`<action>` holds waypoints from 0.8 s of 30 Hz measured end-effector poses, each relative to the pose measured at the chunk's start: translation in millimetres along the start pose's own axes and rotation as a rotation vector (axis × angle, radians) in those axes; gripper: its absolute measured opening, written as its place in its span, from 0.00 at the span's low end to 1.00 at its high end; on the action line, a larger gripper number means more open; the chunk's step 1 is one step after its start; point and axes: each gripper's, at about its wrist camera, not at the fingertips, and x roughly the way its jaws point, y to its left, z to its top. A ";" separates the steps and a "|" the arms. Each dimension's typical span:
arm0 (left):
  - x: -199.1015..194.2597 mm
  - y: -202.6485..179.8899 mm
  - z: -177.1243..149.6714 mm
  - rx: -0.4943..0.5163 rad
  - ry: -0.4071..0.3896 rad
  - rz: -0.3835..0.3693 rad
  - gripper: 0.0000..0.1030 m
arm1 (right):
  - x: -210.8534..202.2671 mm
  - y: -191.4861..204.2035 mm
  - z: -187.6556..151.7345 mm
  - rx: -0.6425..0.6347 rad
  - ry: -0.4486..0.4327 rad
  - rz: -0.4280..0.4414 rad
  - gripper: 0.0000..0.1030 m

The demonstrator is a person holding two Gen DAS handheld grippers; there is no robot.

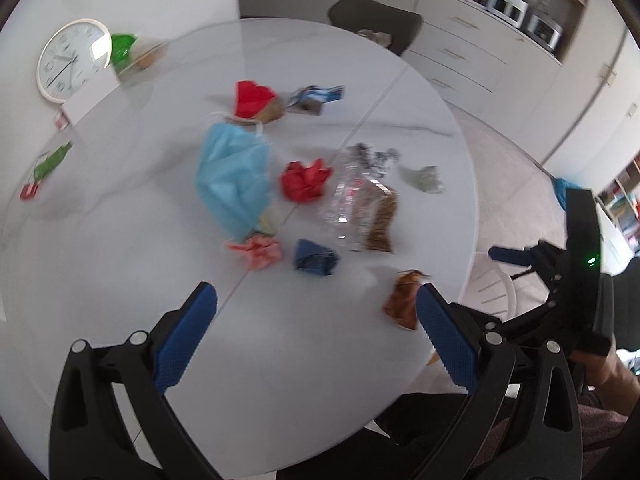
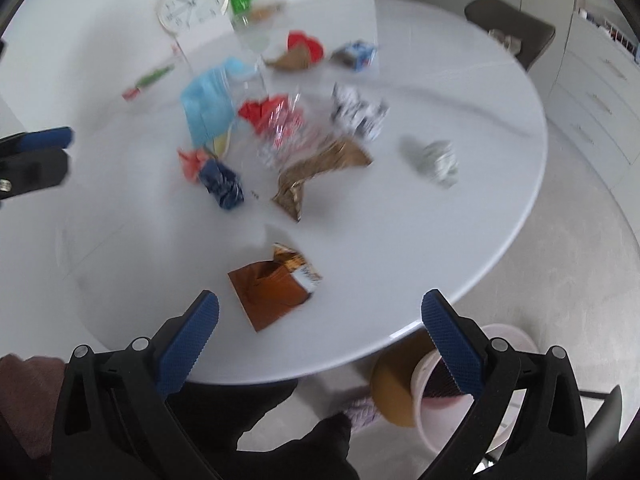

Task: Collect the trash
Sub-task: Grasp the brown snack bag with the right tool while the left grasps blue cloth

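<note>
Trash lies scattered on a round white table. A blue face mask, red crumpled paper, a clear plastic bag, a dark blue wrapper and a pink scrap sit mid-table. An orange-brown foil wrapper lies nearest the front edge, just beyond my right gripper, which is open and empty. My left gripper is open above the table's near part, holding nothing. A pink bin stands on the floor under the table edge.
A wall clock leans at the table's far left beside a green wrapper. A dark chair stands behind the table, white cabinets further back. A grey paper ball lies toward the right rim. The person's dark trouser legs are below.
</note>
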 end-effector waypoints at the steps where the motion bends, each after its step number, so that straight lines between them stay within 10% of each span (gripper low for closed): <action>1: 2.2 6.7 -0.4 -0.007 -0.001 -0.001 0.93 | 5.7 3.1 0.7 0.015 0.013 -0.009 0.98; 20: 86.8 31.6 14.4 0.240 0.050 -0.152 0.92 | 65.4 22.5 12.8 0.478 0.154 -0.261 0.57; 24: 100.4 21.4 15.6 0.294 0.046 -0.179 0.90 | 61.5 27.7 7.9 0.466 0.143 -0.248 0.31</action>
